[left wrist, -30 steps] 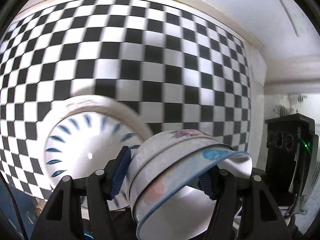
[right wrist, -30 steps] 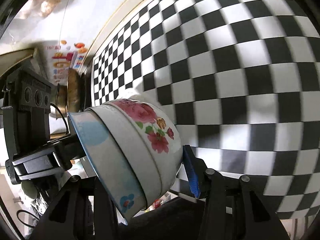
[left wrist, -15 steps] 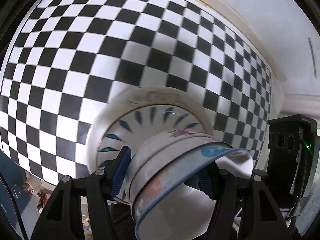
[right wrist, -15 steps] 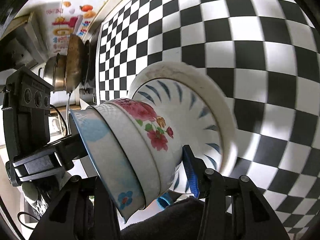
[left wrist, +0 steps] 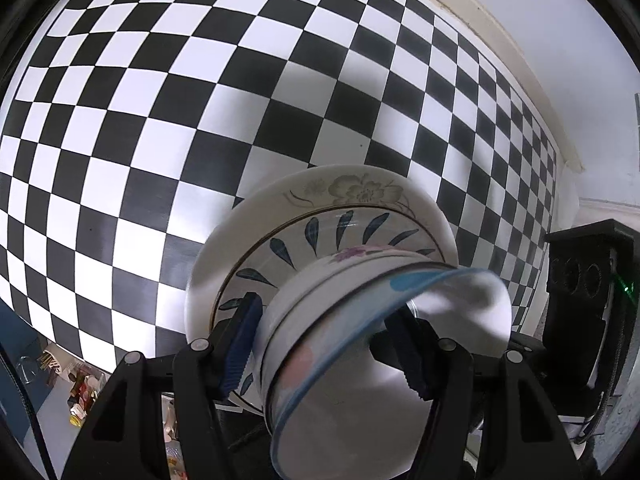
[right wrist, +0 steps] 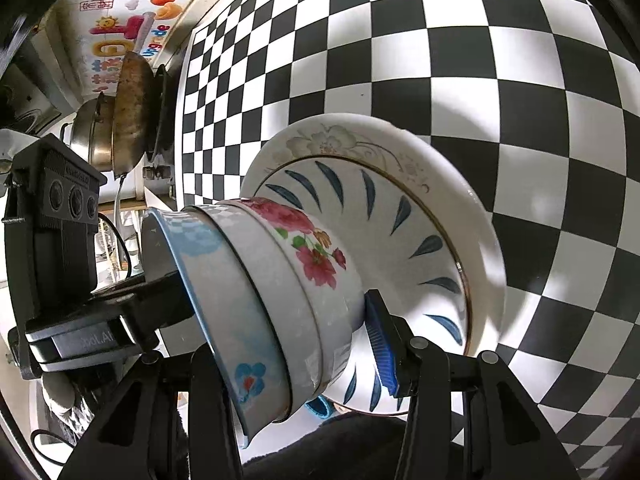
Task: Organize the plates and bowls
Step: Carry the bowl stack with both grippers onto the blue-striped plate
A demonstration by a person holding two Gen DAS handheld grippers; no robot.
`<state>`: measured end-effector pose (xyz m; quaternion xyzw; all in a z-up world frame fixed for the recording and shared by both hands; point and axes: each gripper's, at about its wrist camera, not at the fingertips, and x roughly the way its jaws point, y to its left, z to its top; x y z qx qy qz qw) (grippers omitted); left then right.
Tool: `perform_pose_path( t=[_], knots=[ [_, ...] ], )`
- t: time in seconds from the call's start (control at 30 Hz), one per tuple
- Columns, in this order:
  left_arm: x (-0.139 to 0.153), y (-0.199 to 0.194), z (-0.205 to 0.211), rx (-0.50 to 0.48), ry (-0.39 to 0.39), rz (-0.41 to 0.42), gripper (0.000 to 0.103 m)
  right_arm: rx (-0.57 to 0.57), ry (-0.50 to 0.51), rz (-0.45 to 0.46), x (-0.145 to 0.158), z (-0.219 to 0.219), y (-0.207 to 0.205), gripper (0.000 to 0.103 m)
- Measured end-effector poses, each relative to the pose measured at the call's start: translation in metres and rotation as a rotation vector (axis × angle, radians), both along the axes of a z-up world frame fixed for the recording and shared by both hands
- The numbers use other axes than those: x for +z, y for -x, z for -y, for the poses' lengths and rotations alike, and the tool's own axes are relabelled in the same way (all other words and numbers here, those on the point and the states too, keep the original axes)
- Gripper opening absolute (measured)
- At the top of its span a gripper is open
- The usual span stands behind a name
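The bowls (right wrist: 280,300), clamped between both grippers (left wrist: 324,344) (right wrist: 280,340), have been brought over the plates (right wrist: 400,208) on the checkered table (left wrist: 160,120), so stacking appears imminent.

Black-and-white checkered tabletop (left wrist: 200,120) with glossy reflections, cream edge trim (left wrist: 480,20), white wall (left wrist: 560,8), colourful wall decal (right wrist: 120,36), metal pots (right wrist: 116,120) on stove beyond tabletop edge, cluttered floor (left wrist: 60,392) below.
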<state>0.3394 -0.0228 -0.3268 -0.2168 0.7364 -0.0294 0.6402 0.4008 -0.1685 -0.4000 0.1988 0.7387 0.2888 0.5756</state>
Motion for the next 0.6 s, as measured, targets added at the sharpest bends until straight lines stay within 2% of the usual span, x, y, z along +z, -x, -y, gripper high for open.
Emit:
perform_pose_path(
  t=[0.4, 0.6],
  knots=[
    [-0.0031, 0.0028, 0.0012, 0.001, 0.0, 0.002, 0.061, 0.009, 0.032, 0.017, -0.0013, 0.0068, -0.0002, 0.048],
    [0.0046, 0.0038, 0.0025, -0.015, -0.037, 0.037, 0.061, 0.03, 0.06, 0.05, 0.0058, 0.006, 0.0019, 0.047]
  ],
)
